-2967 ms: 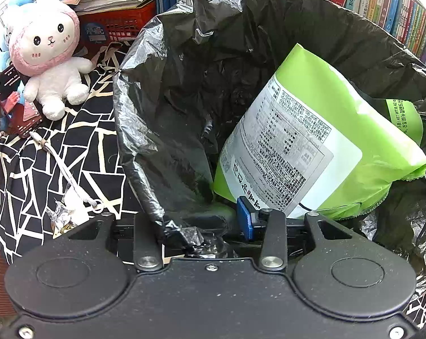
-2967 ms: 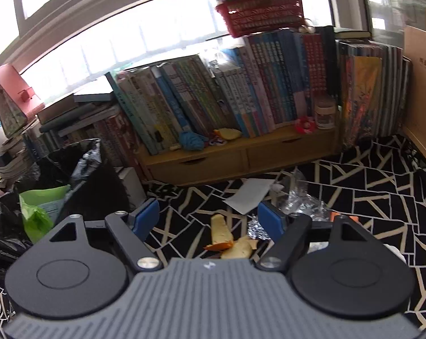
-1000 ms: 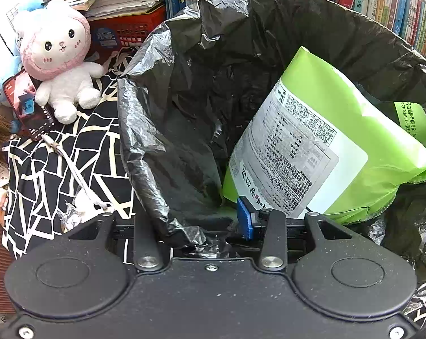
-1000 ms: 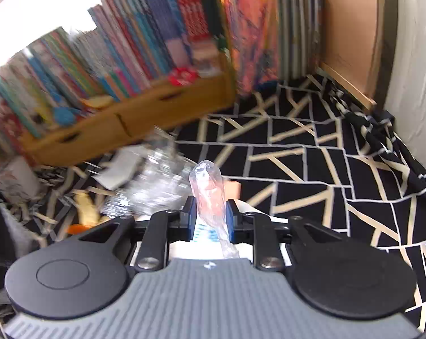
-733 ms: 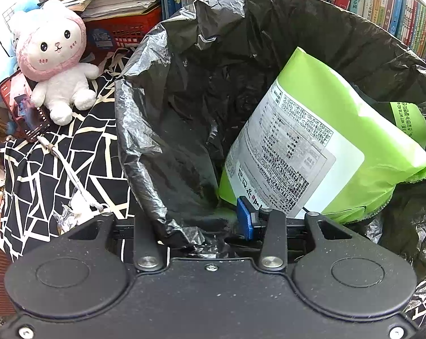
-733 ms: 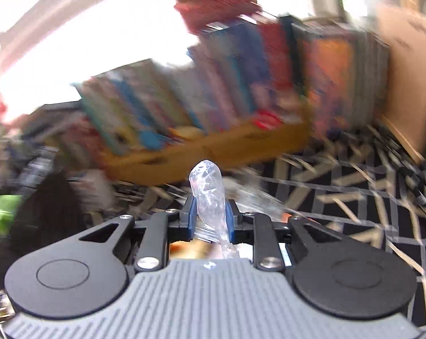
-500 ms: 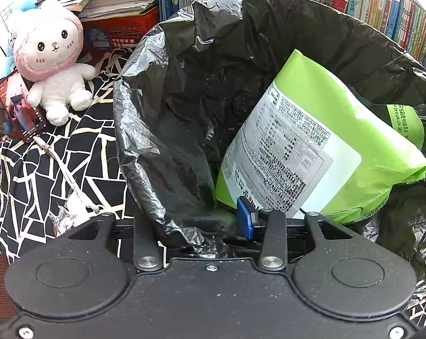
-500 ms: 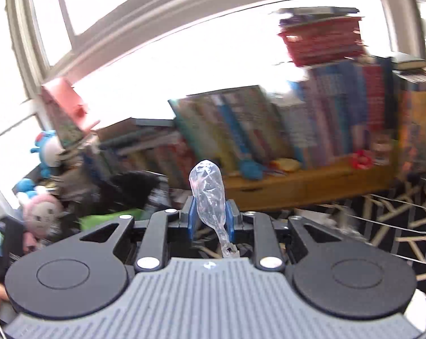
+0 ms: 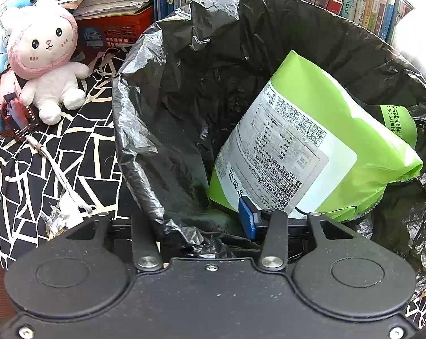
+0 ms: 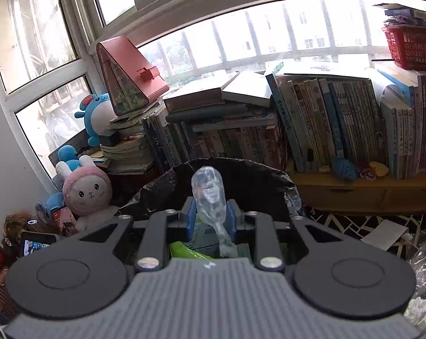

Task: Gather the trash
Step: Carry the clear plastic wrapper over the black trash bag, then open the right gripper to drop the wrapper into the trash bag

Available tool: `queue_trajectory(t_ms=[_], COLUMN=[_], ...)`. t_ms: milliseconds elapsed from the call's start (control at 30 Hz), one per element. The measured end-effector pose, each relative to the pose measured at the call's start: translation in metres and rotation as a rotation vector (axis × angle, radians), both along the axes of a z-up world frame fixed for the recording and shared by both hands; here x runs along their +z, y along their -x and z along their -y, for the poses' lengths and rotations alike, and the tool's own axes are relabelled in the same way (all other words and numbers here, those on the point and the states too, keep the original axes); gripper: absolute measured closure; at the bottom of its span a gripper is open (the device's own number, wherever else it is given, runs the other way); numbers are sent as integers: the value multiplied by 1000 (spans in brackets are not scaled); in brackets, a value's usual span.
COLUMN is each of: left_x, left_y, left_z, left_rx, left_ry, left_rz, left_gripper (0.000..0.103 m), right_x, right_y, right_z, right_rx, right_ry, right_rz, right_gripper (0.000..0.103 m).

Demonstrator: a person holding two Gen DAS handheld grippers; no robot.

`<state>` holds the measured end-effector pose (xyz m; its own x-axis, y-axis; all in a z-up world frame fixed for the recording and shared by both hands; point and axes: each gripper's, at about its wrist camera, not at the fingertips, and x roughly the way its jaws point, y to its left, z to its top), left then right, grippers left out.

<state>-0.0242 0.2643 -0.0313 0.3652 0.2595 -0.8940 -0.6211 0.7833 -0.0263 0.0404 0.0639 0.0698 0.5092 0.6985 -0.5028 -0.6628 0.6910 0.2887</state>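
Left hand-held gripper [image 9: 201, 223]: jaws opening, black trash bag [image 9: 162, 130] rim between them, lower centre.
Right hand-held gripper [image 10: 211, 220]: jaws opening, clear plastic wrapper [image 10: 208, 192] between its pads, frame centre.

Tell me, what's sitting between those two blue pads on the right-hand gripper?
A crumpled clear plastic wrapper stands between the right gripper's blue pads, whose jaws are opening, above the black trash bag. The right wrist view shows it.
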Motion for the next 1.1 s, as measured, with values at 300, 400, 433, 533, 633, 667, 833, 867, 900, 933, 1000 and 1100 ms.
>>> queue_trajectory(t_ms=[300,400,433,533,633,667,833,867,900,933,1000,1100], left_x=[-1,0,0,0,0,1,1,1,1,1,1,1], left_y=[-1,-2,-2,-2,-2,-2,-1,-2,-2,-1,-2,-2], left_z=[1,2,2,2,2,3,4,4,4,4,5,5], left_rx=[-2,-2,-1,-2,-4,-4,-5,-5,-4,-5,-5,-6], left_ry=[-4,-4,-5,-6,-13,-14,-18,-18,-20,-21,-23,-25], left_rz=[-2,-2,-2,-2,-1,-1,-1,-1,-1,-2,-2,-5], left_gripper=[60,60,60,59,58,58,58,58,58,58,58,58], right_x=[3,4,3,2,-2,-3,-13,-16,-19,-22,-28,-38], right_y=[4,4,4,4,2,1,-1,-1,-1,-2,-2,-3], right_z=[2,10,14,26,38,43,64,68,72,77,85,98], right_rx=[-23,-40,-48,-75,-108,-119,-177,-188,-200,-211,-232,-266], right_ry=[10,15,16,21,21,19,15,15,17,20,22,25], right_rz=[-10,-5,-5,-5,-15,-19,-37,-41,-46,-51,-67,-87], right_gripper=[42,38,37,35,34,33,30,29,29,28,28,27])
